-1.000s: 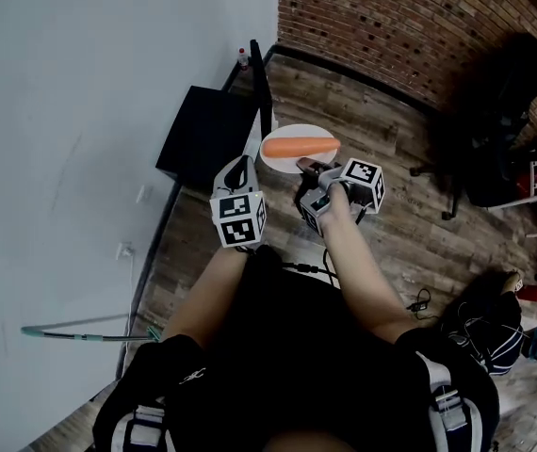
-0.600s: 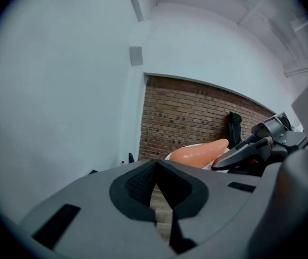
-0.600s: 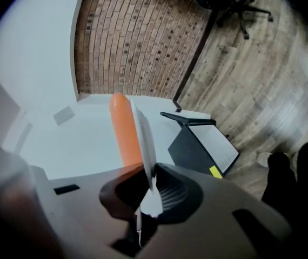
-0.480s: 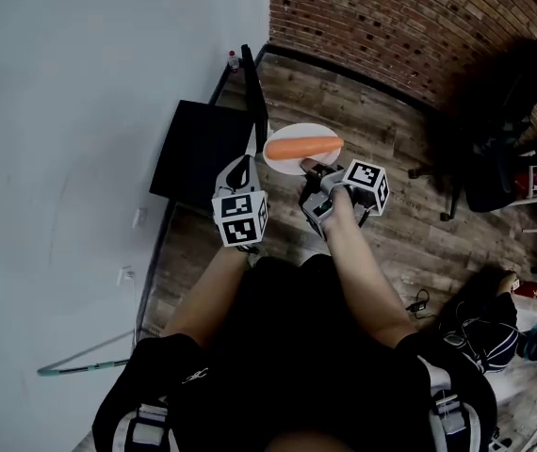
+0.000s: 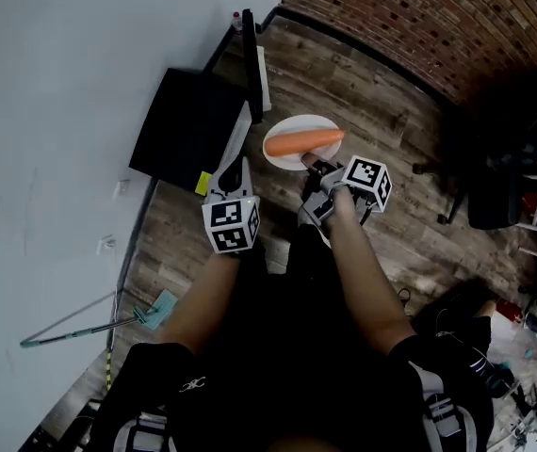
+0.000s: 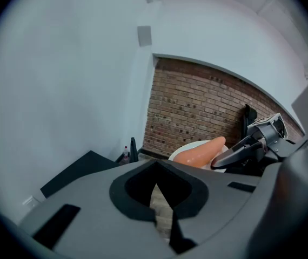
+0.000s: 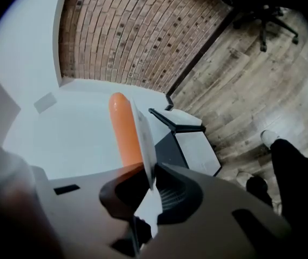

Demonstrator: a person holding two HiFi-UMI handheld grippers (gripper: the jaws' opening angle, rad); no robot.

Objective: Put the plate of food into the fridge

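my right claw (image 5: 308,165) is clenched on the near rim of the white plate (image 5: 285,124), which juts out ahead of it above the wooden floor (image 5: 382,111). the carrot (image 5: 303,142) lies across the plate's middle, just past my jaws. my left claw (image 5: 234,171) is pressed together on nothing, near the plate's left edge, beside the black fridge (image 5: 186,121) by the wall.
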